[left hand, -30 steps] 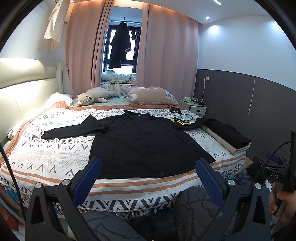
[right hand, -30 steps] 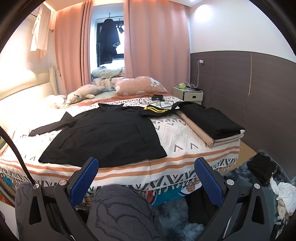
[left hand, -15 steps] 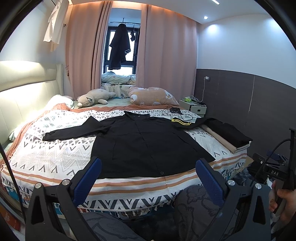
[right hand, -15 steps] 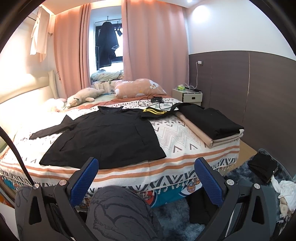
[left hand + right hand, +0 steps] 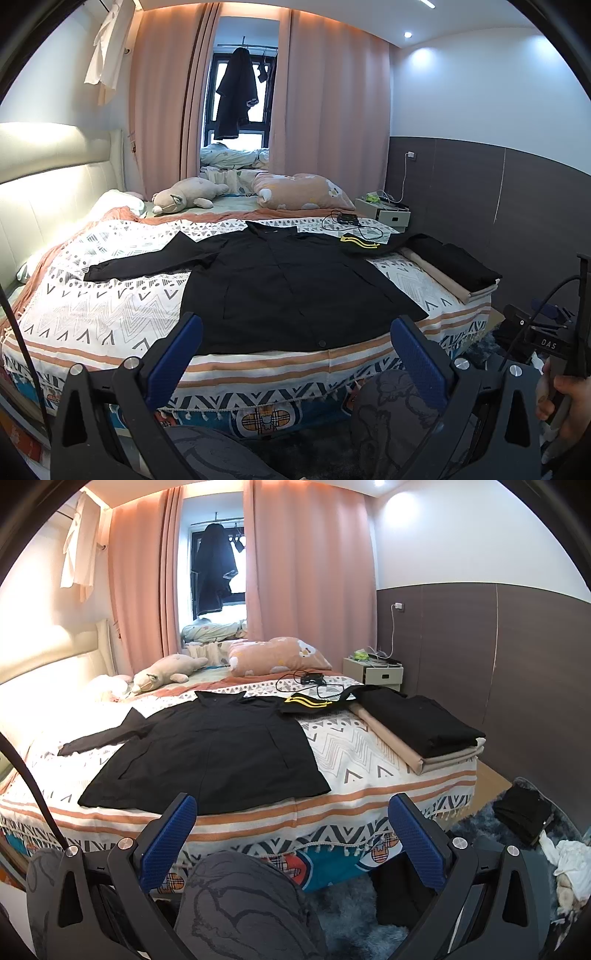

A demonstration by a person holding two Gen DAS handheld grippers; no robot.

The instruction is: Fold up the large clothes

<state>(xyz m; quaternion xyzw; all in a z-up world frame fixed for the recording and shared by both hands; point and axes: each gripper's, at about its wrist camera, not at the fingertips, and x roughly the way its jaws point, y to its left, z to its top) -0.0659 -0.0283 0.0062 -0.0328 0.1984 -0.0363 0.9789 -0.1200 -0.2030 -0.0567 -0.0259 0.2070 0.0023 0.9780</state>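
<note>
1. Left gripper [image 5: 295, 354]: jaws spread wide, nothing between the blue pads [image 5: 173, 360]. It hangs off the near edge of the bed [image 5: 258, 363], clear of the cloth.
2. Right gripper [image 5: 291, 834]: also spread wide and empty, likewise short of the bed's near edge, above the person's knee [image 5: 243, 901].
3. Black shirt [image 5: 291, 288]: laid flat, front up, across the middle of the bed. Hem runs along the near edge; collar points to the far edge.
4. One sleeve [image 5: 147, 258] stretches out flat toward the left edge, near the headboard [image 5: 48, 184]. The other sleeve, with a yellow-striped cuff [image 5: 360, 242], reaches toward the right edge.
5. Button [image 5: 322, 343] shows at the hem, close to the near edge.
6. Bedspread [image 5: 110, 306]: white with a grey zigzag print and orange bands at the near edge.
7. Folded stack [image 5: 421, 723]: dark garment on top of beige cloth, along the right edge, well apart from the shirt body. The striped cuff lies just beside its far end.
8. Black cable and small device [image 5: 312, 681] on the far right part of the bed, beyond the cuff.
9. Plush toy [image 5: 188, 194] and pink pillow [image 5: 303, 192] along the far edge.
10. Nightstand [image 5: 373, 670] stands off the far right corner.
11. Dark coat [image 5: 236, 103] hangs in the window between pink curtains [image 5: 332, 110].
12. Dark clothing [image 5: 524, 812] lies on the floor by the near right corner.
</note>
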